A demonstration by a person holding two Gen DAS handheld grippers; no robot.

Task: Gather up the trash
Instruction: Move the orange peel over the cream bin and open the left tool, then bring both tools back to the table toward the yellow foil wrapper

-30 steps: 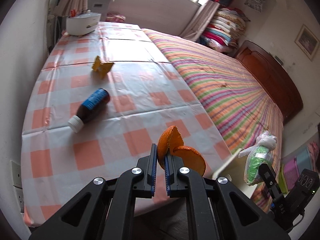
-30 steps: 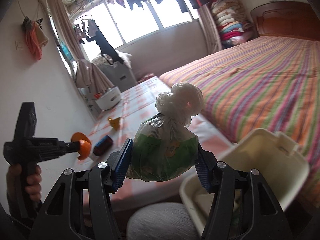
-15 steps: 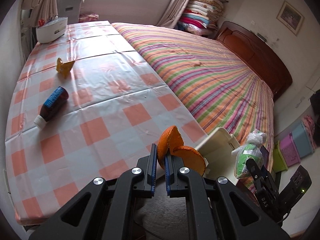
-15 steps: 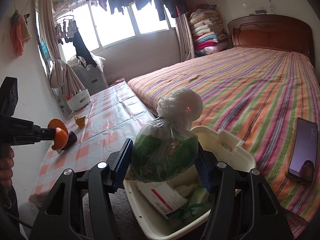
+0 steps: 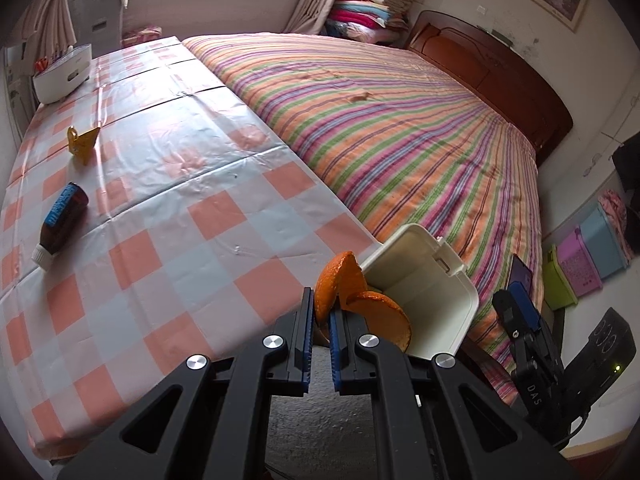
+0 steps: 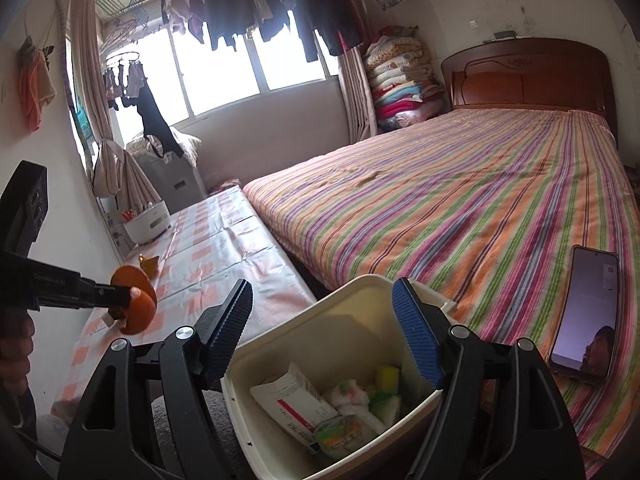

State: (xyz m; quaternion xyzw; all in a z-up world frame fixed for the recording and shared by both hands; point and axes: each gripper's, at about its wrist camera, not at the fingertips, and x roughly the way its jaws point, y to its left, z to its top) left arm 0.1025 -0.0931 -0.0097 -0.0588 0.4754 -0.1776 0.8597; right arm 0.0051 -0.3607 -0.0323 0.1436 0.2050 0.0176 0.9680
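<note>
Left gripper (image 5: 320,312): jaws nearly together, pinching a curled piece of orange peel (image 5: 352,300) by one edge; rest of the peel sticks up and out to the right, past the pads. Peel hangs off the near edge of the worktop (image 5: 168,220), just beside the rim of the cream bin (image 5: 436,300). Right wrist view shows the same peel (image 6: 134,300) clamped at the tip of that gripper, out to the left of the bin and short of its mouth. Right gripper (image 6: 324,336): jaws have just been opening and stand wide, nothing between the pads; blue pads sit above the bin's mouth, the right one close to or against its inner wall, cannot tell which. Green-and-clear knotted bag (image 6: 344,432) lies inside the bin (image 6: 256,424) on the bottom, next to a white carton with a red stripe (image 6: 296,408) and some yellow and white scraps. On the checked worktop, well apart from both grippers: brown bottle with blue label and white cap (image 5: 60,226) lying on its side, small yellow wrapper (image 5: 82,144) further back, white container (image 5: 62,74) at the far end. Phone (image 6: 586,312) flat on the striped bed (image 6: 460,208), right of the bin
</note>
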